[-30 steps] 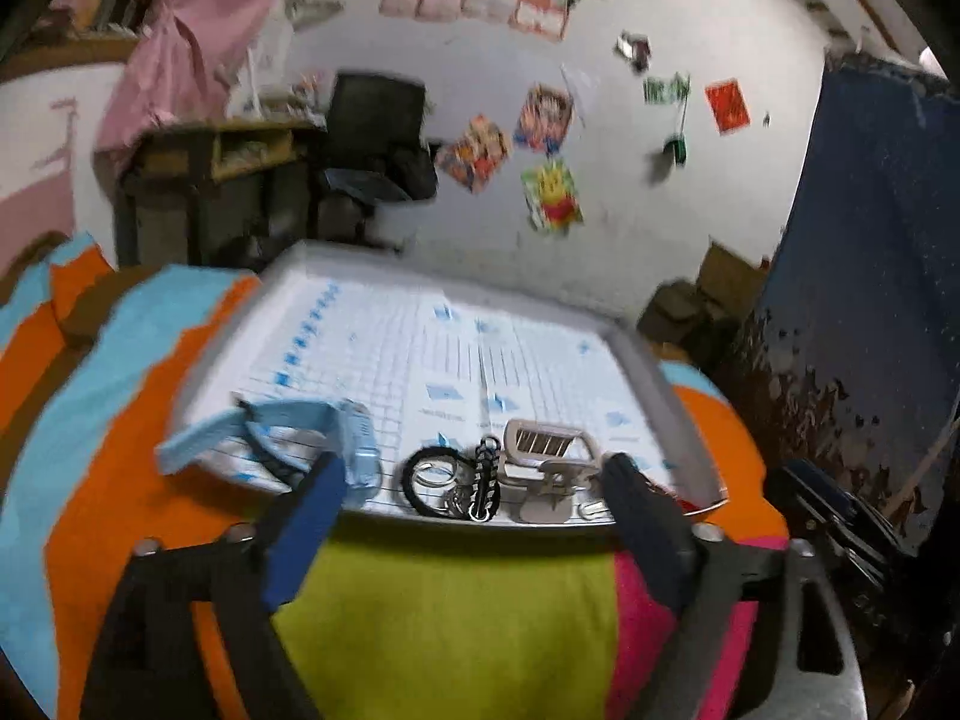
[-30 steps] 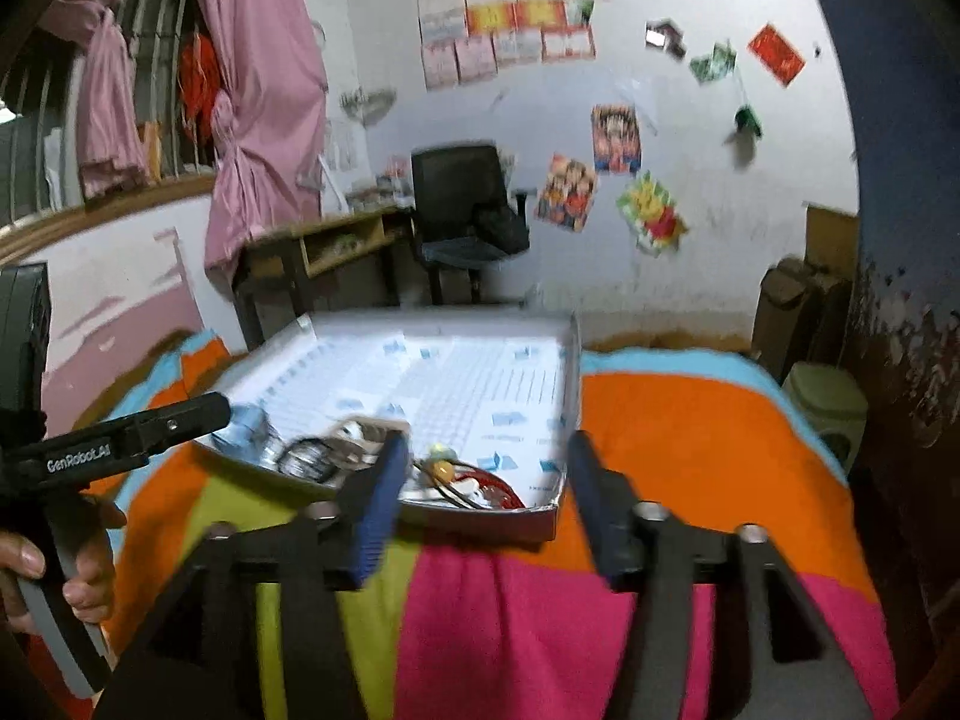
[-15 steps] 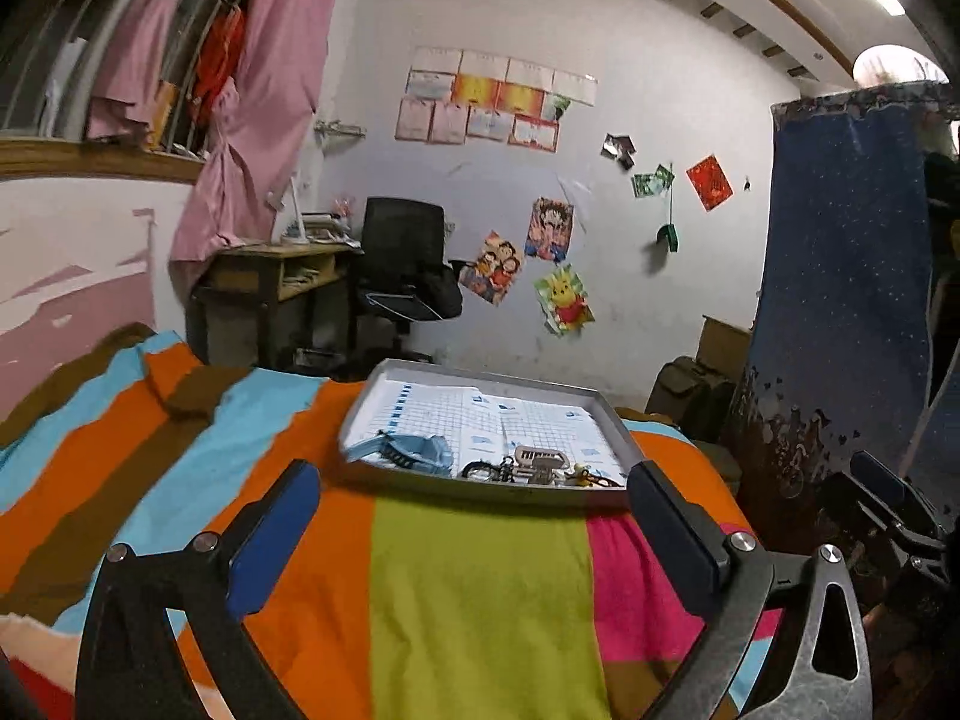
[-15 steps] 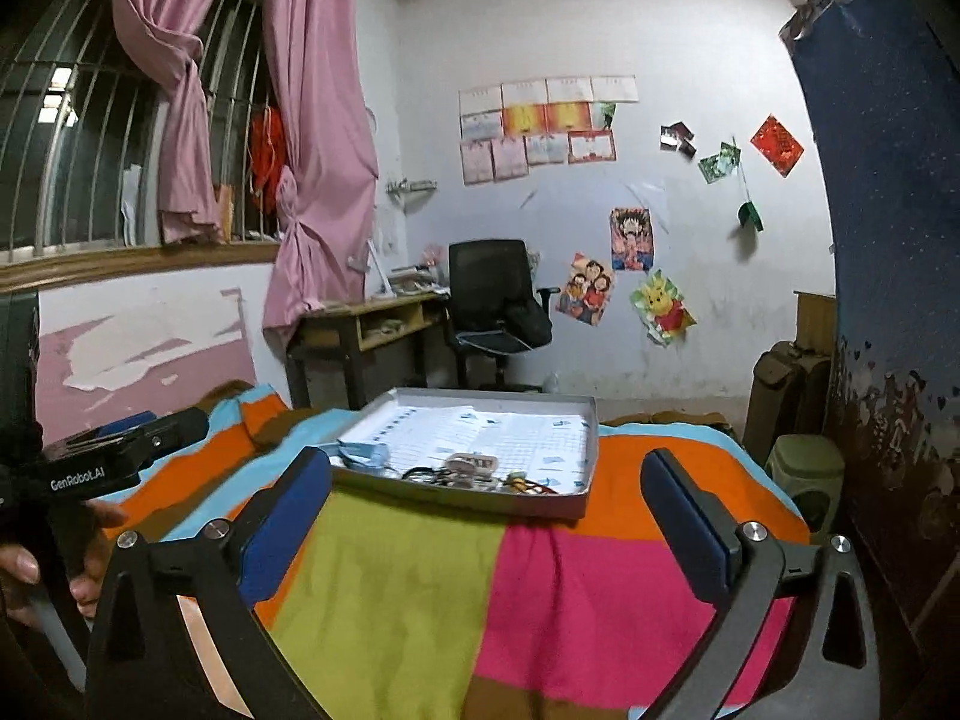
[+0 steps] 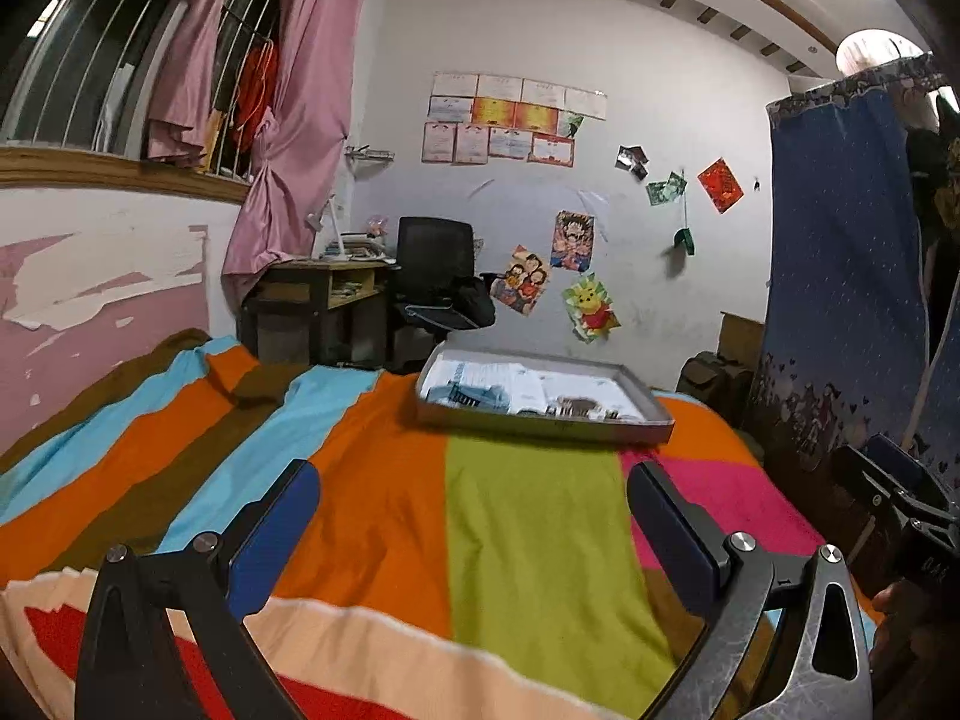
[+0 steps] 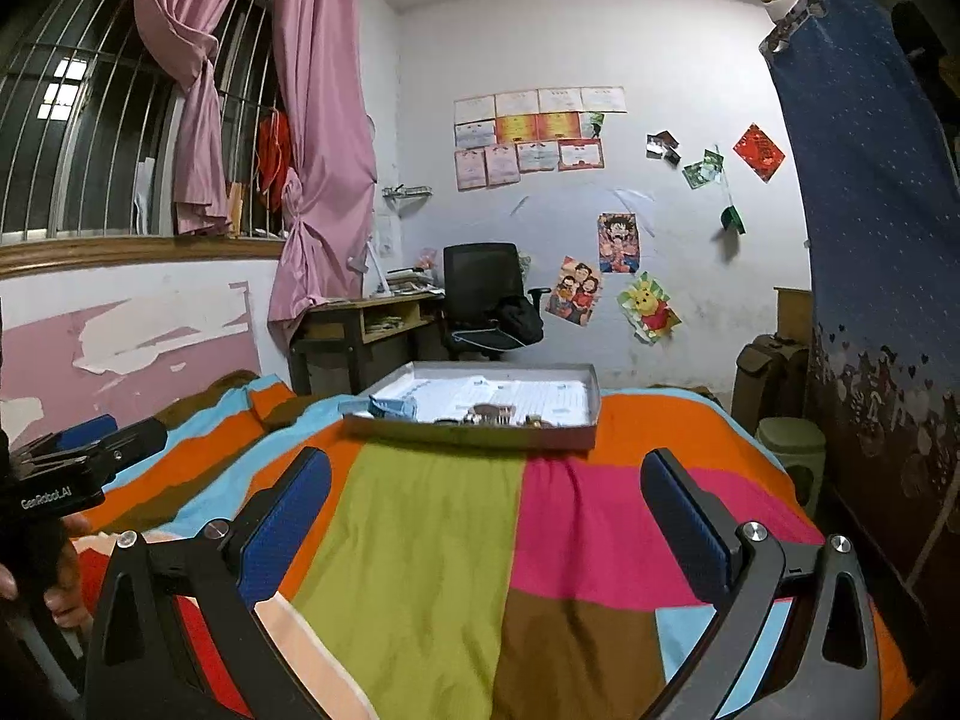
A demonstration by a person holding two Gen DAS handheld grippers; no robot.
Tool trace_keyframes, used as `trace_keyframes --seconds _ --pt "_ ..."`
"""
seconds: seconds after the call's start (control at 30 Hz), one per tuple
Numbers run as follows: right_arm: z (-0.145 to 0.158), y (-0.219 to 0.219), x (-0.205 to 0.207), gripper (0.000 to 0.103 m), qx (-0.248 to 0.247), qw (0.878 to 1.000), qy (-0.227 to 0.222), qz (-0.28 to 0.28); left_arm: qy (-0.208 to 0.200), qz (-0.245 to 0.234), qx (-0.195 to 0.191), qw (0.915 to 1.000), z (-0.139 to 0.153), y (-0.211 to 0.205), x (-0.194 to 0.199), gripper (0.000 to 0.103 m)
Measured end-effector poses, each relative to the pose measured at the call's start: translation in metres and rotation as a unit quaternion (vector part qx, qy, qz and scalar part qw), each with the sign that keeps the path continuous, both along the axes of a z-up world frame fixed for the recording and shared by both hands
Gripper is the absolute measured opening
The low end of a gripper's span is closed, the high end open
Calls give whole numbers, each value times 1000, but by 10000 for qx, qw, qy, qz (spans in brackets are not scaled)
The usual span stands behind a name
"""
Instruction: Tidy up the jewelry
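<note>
Left gripper (image 5: 474,516): my fingers spread wide, holding nothing, above the striped bedspread (image 5: 528,540), well apart from the tray.

Tray (image 5: 540,423): shallow, grey, paper-lined, on the far part of the bed. Along its near edge, left to right: a light blue strap-like piece (image 6: 393,407), a cluster of small metal items (image 6: 489,415), one small piece at the right, too small to identify.

Right gripper (image 6: 486,507): my fingers also wide, empty, level with the left, facing the tray from a distance.

Progress, as I judge it: jewelry gathered in the tray in a rough row; whether further sorting is left, I cannot tell.
</note>
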State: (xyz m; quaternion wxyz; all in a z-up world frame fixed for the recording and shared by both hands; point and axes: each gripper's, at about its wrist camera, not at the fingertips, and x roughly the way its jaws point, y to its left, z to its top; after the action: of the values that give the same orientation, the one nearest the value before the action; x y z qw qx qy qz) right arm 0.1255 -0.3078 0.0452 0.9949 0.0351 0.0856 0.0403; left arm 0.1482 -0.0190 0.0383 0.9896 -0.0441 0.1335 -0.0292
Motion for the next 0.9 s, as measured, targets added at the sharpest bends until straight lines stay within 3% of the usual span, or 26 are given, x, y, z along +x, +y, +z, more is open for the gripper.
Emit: trace_keyframes --seconds 0.3,0.9 --pt "-9 0 6 102 -85 9999 96 -68 137 90 -24 9999 -26 5 0 103" --pt "-9 9 12 101 -164 9997 156 -10 145 95 -14 9998 -28 7 2 103"
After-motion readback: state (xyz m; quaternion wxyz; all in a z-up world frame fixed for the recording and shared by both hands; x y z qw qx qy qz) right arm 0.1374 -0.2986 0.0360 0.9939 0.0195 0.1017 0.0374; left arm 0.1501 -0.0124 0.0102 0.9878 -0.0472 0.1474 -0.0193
